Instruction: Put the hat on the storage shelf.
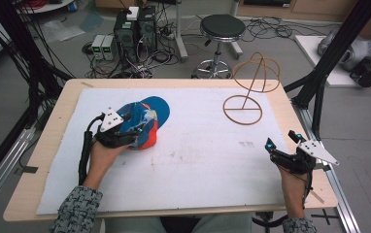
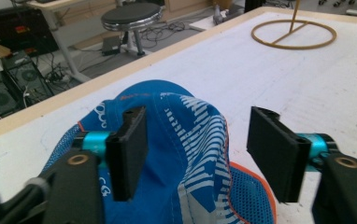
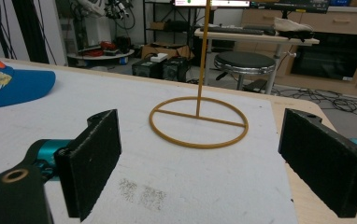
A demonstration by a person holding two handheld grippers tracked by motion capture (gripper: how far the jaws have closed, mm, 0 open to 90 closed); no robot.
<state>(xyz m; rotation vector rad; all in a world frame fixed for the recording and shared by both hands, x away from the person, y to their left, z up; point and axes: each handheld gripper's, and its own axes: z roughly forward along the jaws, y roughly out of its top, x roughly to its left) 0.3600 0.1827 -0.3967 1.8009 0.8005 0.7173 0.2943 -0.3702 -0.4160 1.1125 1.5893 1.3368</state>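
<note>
A pale wooden surface (image 1: 52,141) carries a white sheet (image 1: 198,165) that covers most of its top, leaving a bare wood border all round. On the sheet's left part lies a blue cap (image 1: 144,121) with orange and white patches. Far right stands a wire hat stand (image 1: 249,92), its ring base flat on the sheet.

Left black two-jaw gripper (image 1: 125,127): held in the left hand (image 1: 103,154), left half of the desk, jaws spread wide. Right black two-jaw gripper (image 1: 283,141): held in the right hand (image 1: 290,184), near the desk's right edge, jaws wide apart, nothing between them.
</note>
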